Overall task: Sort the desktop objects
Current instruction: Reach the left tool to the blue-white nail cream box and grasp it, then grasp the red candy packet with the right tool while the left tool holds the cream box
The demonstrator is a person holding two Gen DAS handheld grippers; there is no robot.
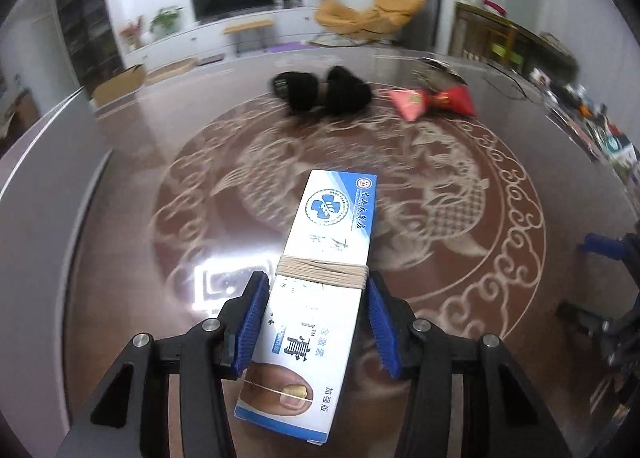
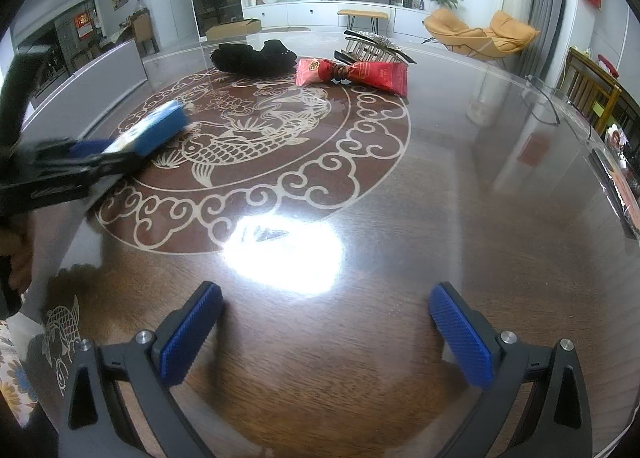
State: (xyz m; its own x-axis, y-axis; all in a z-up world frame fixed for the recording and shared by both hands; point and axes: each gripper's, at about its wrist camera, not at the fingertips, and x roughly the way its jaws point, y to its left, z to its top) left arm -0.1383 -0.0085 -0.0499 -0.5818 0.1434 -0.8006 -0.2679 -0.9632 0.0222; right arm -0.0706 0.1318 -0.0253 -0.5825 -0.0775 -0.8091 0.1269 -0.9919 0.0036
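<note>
My left gripper [image 1: 318, 282] is shut on a white and blue ointment box [image 1: 320, 270] wrapped with a rubber band, held above the glass-topped round table [image 1: 120, 258]. The box also shows in the right wrist view [image 2: 156, 128], blurred, at the left. A black fuzzy hair tie [image 1: 320, 88] and a red and pink candy packet [image 1: 432, 100] lie at the far side. In the right wrist view the hair tie [image 2: 254, 56], the candy packet [image 2: 352, 72] and a hair comb clip [image 2: 376, 44] lie at the back. My right gripper [image 2: 326, 298] is open and empty above the table.
The table has a fish pattern [image 2: 248, 138] under glass. A patterned cloth [image 2: 16, 374] lies at the near left edge. Cluttered items [image 1: 600, 130] sit along the right rim. Thin-framed glasses [image 2: 548, 102] rest at the right.
</note>
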